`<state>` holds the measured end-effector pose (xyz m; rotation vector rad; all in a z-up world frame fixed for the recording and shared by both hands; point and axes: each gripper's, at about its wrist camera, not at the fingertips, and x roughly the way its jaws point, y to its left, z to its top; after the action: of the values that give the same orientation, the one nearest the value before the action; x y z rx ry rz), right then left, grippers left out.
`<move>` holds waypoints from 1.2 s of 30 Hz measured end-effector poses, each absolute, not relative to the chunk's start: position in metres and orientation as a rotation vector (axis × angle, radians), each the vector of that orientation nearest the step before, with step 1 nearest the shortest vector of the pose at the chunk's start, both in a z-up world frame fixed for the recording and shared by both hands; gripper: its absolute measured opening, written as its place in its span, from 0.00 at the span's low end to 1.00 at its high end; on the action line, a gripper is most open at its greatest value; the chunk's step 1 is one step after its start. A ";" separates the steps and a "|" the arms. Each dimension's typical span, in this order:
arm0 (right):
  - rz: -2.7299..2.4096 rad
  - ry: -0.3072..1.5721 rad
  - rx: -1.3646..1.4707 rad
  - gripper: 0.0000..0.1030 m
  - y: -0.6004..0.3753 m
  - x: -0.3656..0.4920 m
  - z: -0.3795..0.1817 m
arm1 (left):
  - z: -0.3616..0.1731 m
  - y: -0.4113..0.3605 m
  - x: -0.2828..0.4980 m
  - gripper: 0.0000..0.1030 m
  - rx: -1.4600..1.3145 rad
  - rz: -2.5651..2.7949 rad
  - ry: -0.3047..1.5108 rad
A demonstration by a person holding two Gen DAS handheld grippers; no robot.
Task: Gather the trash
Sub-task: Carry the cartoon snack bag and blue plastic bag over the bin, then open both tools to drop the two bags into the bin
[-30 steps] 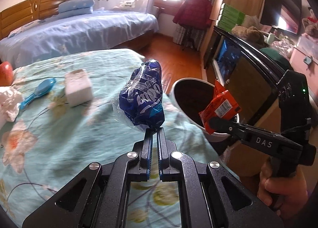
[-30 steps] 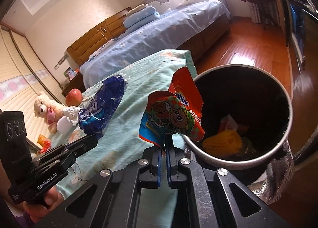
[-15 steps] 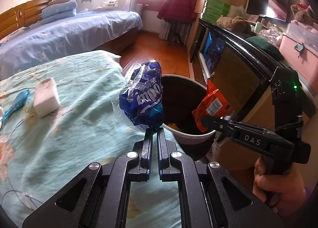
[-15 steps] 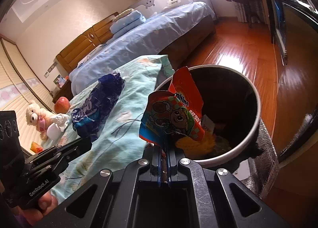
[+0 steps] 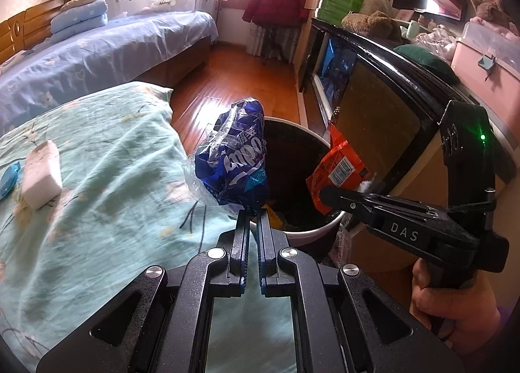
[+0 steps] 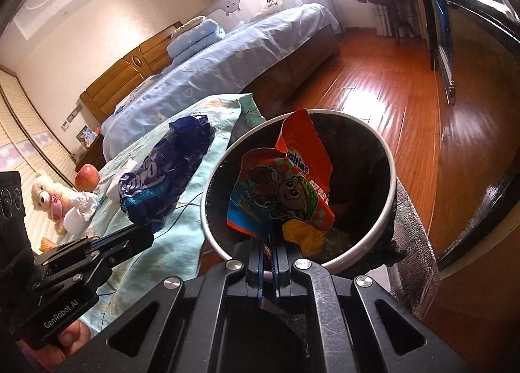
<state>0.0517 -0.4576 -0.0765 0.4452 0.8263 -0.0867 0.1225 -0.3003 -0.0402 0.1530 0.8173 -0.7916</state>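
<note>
Left tool: clamped on the blue wrapper, held at the bin's 9 o'clock rim.
Right tool: pinching the orange wrapper above the bin.

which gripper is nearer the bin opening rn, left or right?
Right. The right gripper holds the orange wrapper over the bin; the left gripper, with the blue wrapper, is at its near rim.

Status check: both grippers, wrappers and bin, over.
Left gripper shut on blue wrapper, at the rim. Right gripper shut on orange wrapper, over trash bin. Nothing blocking.
</note>
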 end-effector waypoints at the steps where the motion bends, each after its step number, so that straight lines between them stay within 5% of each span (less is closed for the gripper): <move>1: -0.089 0.827 0.444 0.03 -0.459 0.052 -0.077 | -0.040 -0.302 0.123 0.04 0.155 -0.794 0.819; 31: -0.108 0.880 0.469 0.04 -0.480 0.081 -0.092 | -0.056 -0.334 0.153 0.04 0.155 -0.848 0.927; 36: -0.117 0.880 0.500 0.12 -0.484 0.082 -0.092 | -0.054 -0.330 0.154 0.21 0.144 -0.838 0.929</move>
<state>0.0816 -0.4844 -0.0924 0.5000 0.8802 -0.1173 0.1536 -0.3305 -0.0543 0.1436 0.9286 -0.8385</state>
